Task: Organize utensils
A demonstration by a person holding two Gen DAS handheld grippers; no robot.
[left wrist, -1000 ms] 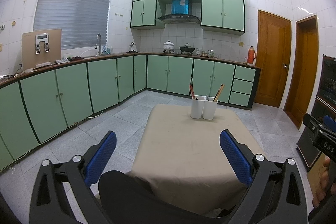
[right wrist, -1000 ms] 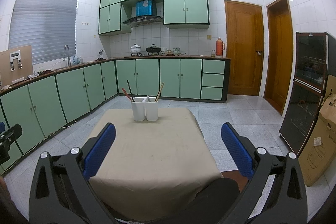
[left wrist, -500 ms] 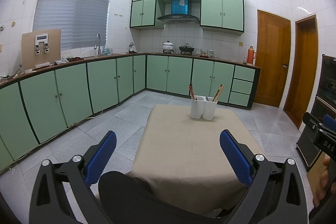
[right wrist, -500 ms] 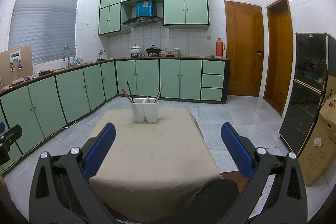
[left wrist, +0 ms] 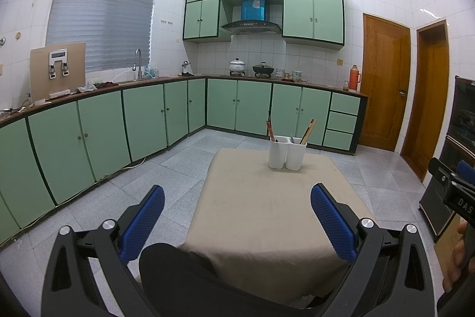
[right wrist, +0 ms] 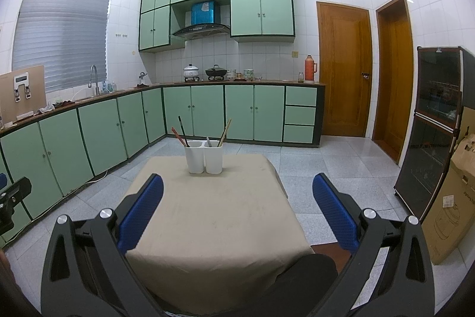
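Left wrist view: left gripper (left wrist: 237,208) spread wide, empty, well short of 2 white cups (left wrist: 286,152) holding chopsticks (left wrist: 308,131) at far end of table (left wrist: 267,213).

Right wrist view: right gripper (right wrist: 237,199) likewise spread, empty. Chopsticks (right wrist: 224,128) likely light, stiff, slippery; best pinched on exposed upper shafts.

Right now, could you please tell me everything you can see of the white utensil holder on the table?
The utensil holder is a white, plastic-looking double cup: two tall, round-cornered compartments joined side by side. It stands upright on the beige tablecloth, near the table's far edge, with nothing else touching it. The left compartment holds reddish and dark chopsticks leaning left; the right holds pale wooden chopsticks leaning right and a short grey handle. Both hand-held grippers are open and well short of it.
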